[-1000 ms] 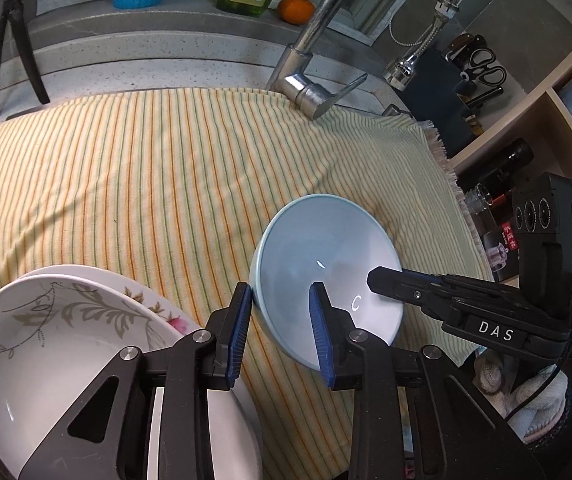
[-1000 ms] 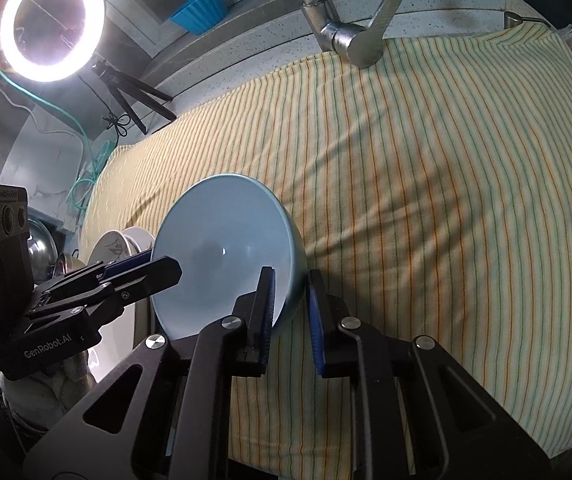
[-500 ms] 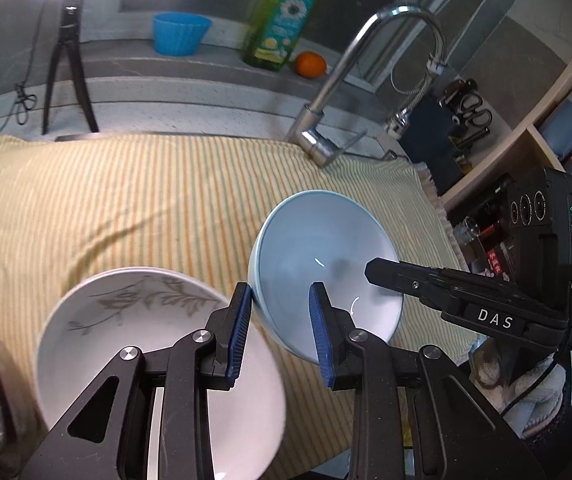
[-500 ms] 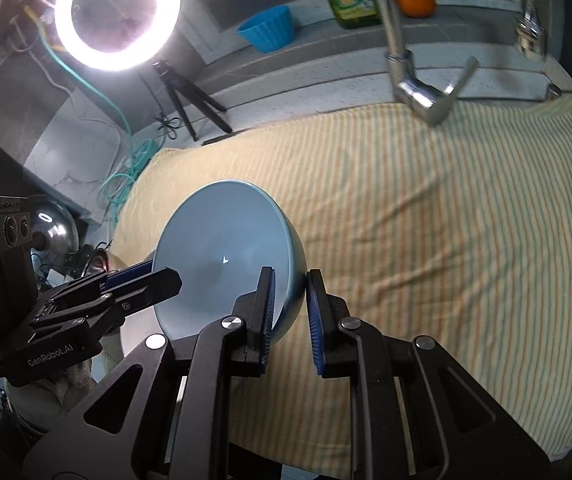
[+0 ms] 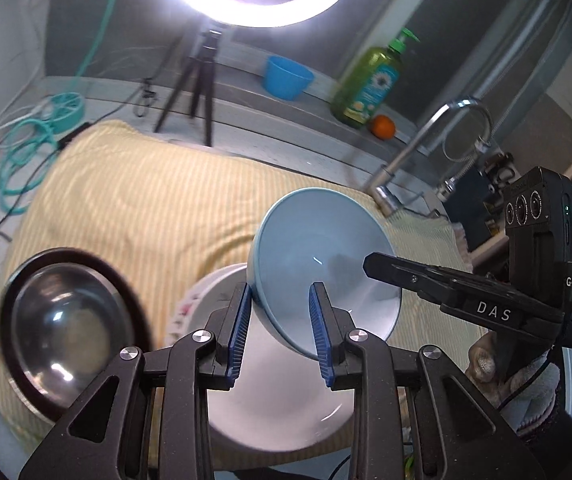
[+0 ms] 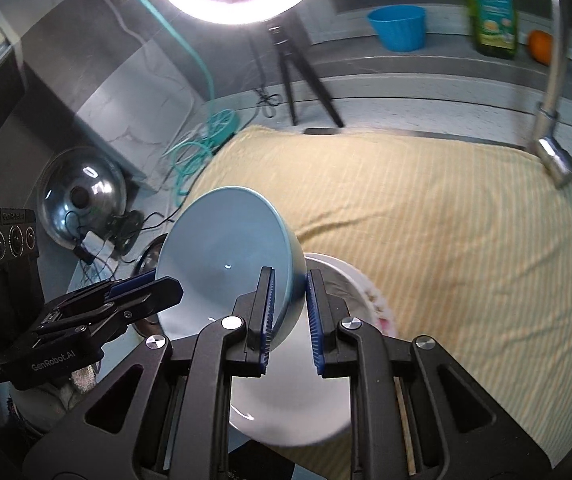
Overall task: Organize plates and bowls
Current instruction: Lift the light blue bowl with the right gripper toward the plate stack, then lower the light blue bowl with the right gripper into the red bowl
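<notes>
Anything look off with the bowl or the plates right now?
Nothing damaged or spilled. The blue bowl is tilted steeply on edge above the white plates, with the left gripper and right gripper each clamping its rim.

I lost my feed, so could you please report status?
Both tongs, left and right, shut on blue bowl's rim. Bowl held tilted over white plates. Steel bowl left of them.

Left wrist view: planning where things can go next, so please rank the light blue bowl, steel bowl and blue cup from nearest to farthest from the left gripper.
1. light blue bowl, in the left gripper.
2. steel bowl, lower left.
3. blue cup, on the back ledge.
</notes>
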`<state>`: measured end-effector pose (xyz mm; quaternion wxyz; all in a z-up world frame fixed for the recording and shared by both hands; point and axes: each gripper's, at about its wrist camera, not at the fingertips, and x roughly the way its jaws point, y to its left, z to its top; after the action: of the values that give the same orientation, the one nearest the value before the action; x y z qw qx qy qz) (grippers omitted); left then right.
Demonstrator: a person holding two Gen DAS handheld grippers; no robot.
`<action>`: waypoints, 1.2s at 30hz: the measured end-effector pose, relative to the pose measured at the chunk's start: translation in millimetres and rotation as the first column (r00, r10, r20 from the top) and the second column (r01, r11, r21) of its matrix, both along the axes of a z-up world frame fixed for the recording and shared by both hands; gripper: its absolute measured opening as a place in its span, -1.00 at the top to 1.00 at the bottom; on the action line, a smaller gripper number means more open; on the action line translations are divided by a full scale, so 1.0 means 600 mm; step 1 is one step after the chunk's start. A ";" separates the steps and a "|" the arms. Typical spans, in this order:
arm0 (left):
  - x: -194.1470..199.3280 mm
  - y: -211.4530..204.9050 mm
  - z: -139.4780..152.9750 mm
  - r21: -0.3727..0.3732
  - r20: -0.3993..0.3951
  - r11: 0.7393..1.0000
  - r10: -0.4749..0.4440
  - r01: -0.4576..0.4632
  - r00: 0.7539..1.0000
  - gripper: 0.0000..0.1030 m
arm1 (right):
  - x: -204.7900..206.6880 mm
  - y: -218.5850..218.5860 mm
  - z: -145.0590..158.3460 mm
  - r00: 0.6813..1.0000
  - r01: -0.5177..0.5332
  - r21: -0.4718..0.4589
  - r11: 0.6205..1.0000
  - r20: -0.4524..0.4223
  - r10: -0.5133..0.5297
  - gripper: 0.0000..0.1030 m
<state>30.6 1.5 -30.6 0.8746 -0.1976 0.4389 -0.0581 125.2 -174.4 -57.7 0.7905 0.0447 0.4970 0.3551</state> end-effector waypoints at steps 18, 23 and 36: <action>-0.113 0.181 -0.022 -0.020 -0.067 0.959 0.280 -0.282 0.958 0.47 | -0.053 0.248 -0.033 0.962 -0.273 -0.017 0.962 -0.016 0.273 0.68; -0.125 0.199 -0.035 -0.032 -0.089 0.951 0.305 -0.309 0.948 0.47 | -0.055 0.274 -0.054 0.953 -0.301 -0.038 0.953 -0.042 0.300 0.68; -0.124 0.210 -0.061 -0.034 -0.121 0.950 0.305 -0.311 0.945 0.47 | -0.053 0.292 -0.086 0.946 -0.322 -0.085 0.943 -0.077 0.316 0.68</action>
<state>-43.6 127.4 -67.3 0.8407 -0.2898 0.4505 0.0792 93.5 1.0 -109.1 0.7080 -0.0632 0.5386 0.4525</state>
